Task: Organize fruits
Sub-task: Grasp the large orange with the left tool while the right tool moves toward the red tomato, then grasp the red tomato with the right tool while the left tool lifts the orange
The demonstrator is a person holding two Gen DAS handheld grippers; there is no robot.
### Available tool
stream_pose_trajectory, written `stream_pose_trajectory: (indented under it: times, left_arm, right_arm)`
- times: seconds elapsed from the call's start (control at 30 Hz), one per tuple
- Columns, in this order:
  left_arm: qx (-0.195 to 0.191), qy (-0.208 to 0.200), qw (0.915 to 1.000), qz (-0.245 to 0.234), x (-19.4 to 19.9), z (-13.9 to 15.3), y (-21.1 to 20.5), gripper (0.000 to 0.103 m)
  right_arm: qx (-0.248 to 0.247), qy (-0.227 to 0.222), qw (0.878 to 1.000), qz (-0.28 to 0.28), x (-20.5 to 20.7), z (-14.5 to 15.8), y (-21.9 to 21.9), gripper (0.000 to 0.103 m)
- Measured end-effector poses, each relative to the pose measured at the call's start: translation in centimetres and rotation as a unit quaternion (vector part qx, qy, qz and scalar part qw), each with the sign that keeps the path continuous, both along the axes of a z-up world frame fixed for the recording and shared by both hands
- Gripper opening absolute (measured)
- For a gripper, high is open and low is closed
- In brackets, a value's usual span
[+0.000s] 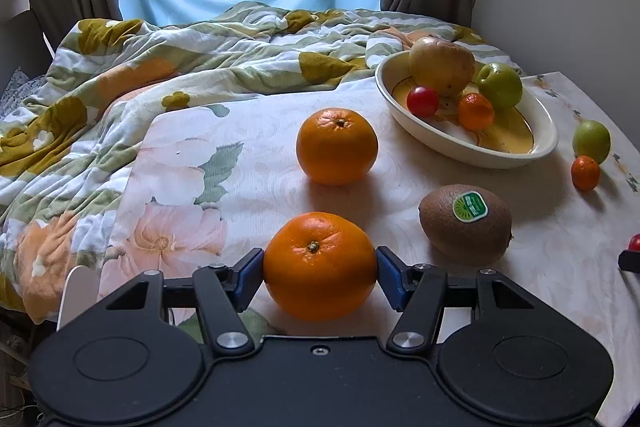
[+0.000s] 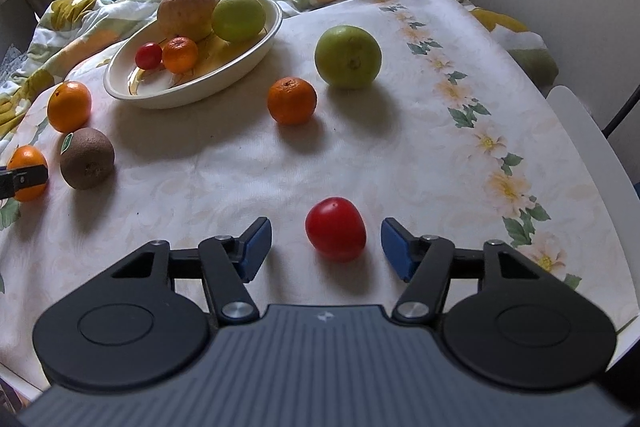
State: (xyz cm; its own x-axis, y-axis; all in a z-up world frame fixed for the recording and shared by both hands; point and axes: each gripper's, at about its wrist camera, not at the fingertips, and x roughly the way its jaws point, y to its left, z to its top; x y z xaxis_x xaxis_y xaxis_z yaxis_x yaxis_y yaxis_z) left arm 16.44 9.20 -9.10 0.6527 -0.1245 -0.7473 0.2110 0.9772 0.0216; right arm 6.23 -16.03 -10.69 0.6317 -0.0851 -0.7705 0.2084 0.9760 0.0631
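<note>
While my left gripper (image 1: 320, 269) clamps a large round orange (image 1: 320, 265) on the floral tablecloth (image 2: 360, 155), my right gripper (image 2: 326, 247) straddles a small red tomato (image 2: 335, 234) without touching it.

Left blue pads (image 1: 250, 277) press both sides of that orange, which sits on the cloth. Right pads (image 2: 396, 247) stand apart from the tomato. Beyond: a second orange (image 1: 337, 145), brown stickered kiwi (image 1: 465, 223), green apple (image 2: 347, 56), small mandarin (image 2: 291, 100), and cream oval dish (image 1: 472, 147) holding more fruit.
</note>
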Motion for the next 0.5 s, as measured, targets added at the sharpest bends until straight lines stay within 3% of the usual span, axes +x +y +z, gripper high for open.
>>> stream_pose_trajectory:
  times: [0.17, 0.23, 0.5]
  left_arm:
    - [-0.003, 0.001, 1.0, 0.003, -0.4, 0.0, 0.0, 0.064]
    - [-0.004, 0.002, 1.0, 0.005, -0.5, 0.0, 0.0, 0.064]
    - [-0.013, -0.009, 0.9998, 0.014, -2.0, 0.9, 0.0, 0.064]
  right_arm:
    - [-0.01, 0.0, 1.0, 0.001, 0.0, 0.0, 0.0, 0.062]
    - [-0.018, 0.001, 1.0, 0.003, 0.1, 0.0, 0.0, 0.047]
    - [-0.02, -0.008, 1.0, 0.01, 0.0, 0.9, 0.2, 0.046]
